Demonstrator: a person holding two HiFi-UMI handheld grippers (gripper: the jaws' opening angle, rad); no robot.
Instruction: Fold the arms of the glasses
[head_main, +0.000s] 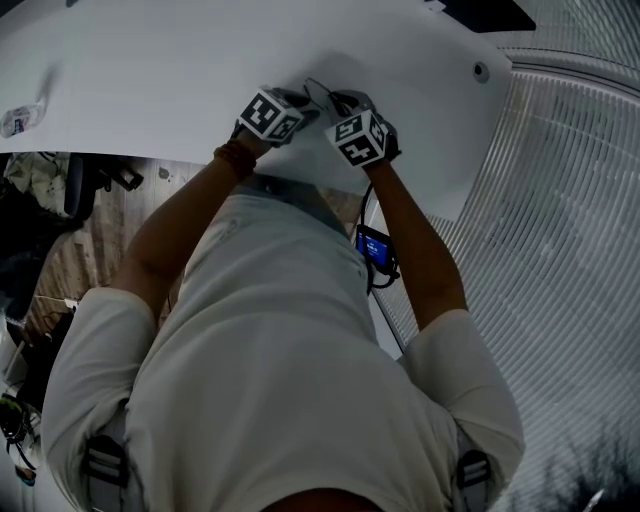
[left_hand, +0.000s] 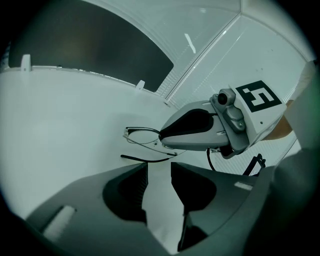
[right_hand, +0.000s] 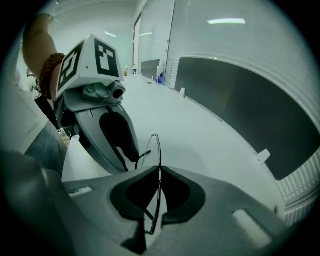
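White tabletop (head_main: 150, 80), near edge: glasses (left_hand: 142, 136) with thin wire frame, one dark arm sticking out. Right tool (right_hand: 160, 172) pinches frame edge-on. Left tool (left_hand: 159, 170) just beside glasses, jaws spread, nothing between.

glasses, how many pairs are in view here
1: the glasses are pinched in the shut right gripper at the white table, facing the open left gripper. None seem hidden.
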